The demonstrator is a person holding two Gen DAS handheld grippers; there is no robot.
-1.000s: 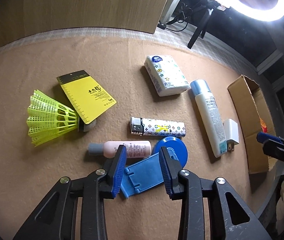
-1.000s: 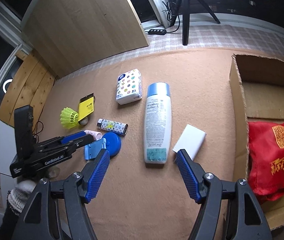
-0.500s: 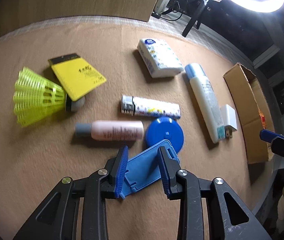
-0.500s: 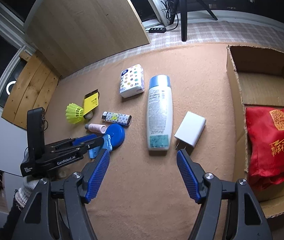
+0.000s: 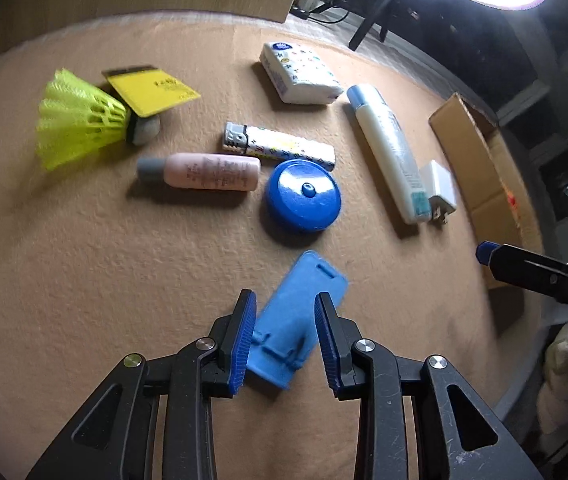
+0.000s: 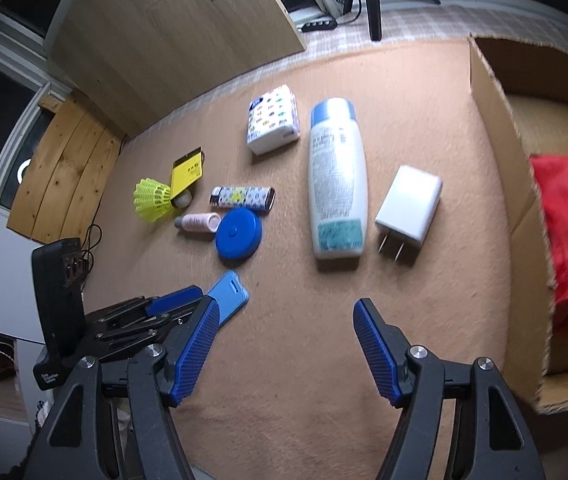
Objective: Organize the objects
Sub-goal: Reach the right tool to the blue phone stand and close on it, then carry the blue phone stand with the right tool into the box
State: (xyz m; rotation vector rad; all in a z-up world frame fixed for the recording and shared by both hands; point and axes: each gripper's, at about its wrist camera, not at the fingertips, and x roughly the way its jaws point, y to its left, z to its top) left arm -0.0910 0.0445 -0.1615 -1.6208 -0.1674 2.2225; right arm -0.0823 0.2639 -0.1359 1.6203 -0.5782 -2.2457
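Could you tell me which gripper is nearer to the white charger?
Right. The right gripper hovers just in front of the white charger; the left gripper straddles the blue stand farther off.

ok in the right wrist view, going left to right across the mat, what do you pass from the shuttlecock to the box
yellow shuttlecock → pink bottle → blue round case → white lotion bottle → white charger → cardboard box
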